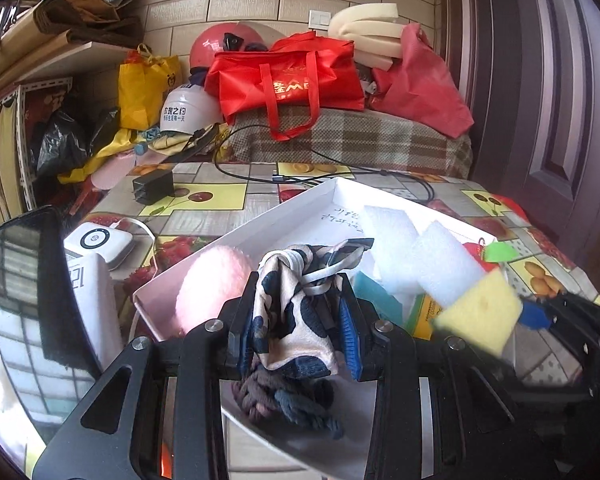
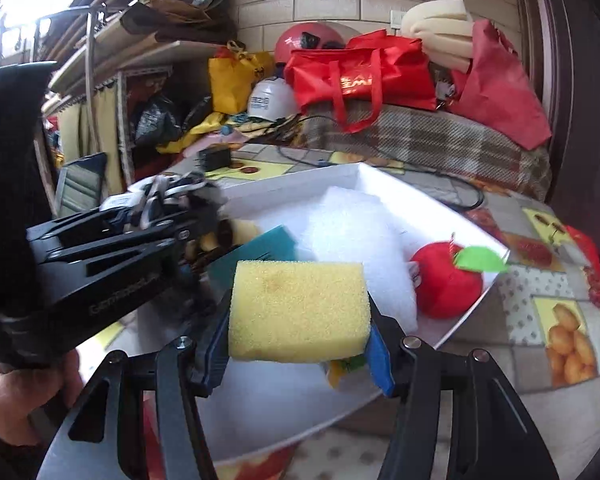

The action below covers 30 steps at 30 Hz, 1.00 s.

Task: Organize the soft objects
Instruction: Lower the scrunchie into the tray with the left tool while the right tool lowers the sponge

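Observation:
My left gripper [image 1: 296,320] is shut on a spotted cream-and-navy cloth [image 1: 288,304] and holds it above the white tray [image 1: 236,232]. My right gripper [image 2: 300,340] is shut on a yellow sponge [image 2: 300,312], also above the tray [image 2: 292,184]; the sponge also shows in the left wrist view [image 1: 480,312]. In the tray lie a pink fluffy ball [image 1: 212,284], white foam blocks [image 1: 420,252], a teal sponge [image 2: 260,252], a red plush apple [image 2: 444,280] and a dark braided rope piece [image 1: 288,400].
The tray sits on a fruit-patterned tablecloth [image 1: 204,200]. A black charger [image 1: 154,186], a white device [image 1: 100,240] and a mirror [image 1: 20,280] are at the left. Red bags [image 1: 284,80], helmets and foam are piled on a plaid blanket behind.

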Available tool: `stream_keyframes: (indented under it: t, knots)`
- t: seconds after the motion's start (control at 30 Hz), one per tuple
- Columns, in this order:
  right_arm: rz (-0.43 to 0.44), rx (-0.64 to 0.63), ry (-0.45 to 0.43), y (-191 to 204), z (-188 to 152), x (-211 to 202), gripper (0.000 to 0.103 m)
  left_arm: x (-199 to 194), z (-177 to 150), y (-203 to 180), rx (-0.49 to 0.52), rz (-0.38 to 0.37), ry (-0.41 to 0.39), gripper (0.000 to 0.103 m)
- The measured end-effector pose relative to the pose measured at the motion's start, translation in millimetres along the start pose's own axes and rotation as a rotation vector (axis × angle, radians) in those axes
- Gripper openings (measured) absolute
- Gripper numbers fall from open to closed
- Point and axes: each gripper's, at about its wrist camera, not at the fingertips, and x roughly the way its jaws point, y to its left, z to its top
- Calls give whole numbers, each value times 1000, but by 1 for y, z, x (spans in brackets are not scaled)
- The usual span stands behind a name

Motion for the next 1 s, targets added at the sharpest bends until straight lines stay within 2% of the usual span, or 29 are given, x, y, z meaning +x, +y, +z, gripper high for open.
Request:
stream_keyframes:
  t: [0.13,0.23,0.37,0.47,0.8,0.87,0.9,0.93,1.0]
  knots:
    - [-79,87,4,-33,12,21,57,10,5,-1,-15,14,-1,34]
    - [-79,145,-3,-46,15,25,57,17,9,-2,-30,11,2,34]
    - [-45,140,-63,-39,13,10,57,25,13,-9,-16,-8,16,35]
    - [-21,142,-64,-30,14,9,57,29,14,-13,-2,-4,28,35]
    - [-41,108,-66,-25,17,12,59,29,14,-18,21,8,23,35]
    - [-42,110,-68,-25,17,12,64,26,14,-16,12,17,9,39]
    - [-43,118,-69,-28,16,12,71,25,13,-14,3,19,4,46]
    - [-47,141,-67,-33,16,12,75,23,13,-10,-19,28,-7,62]
    - [-35,194,-68,-43,14,12,91,20,13,-3,-53,49,-19,85]
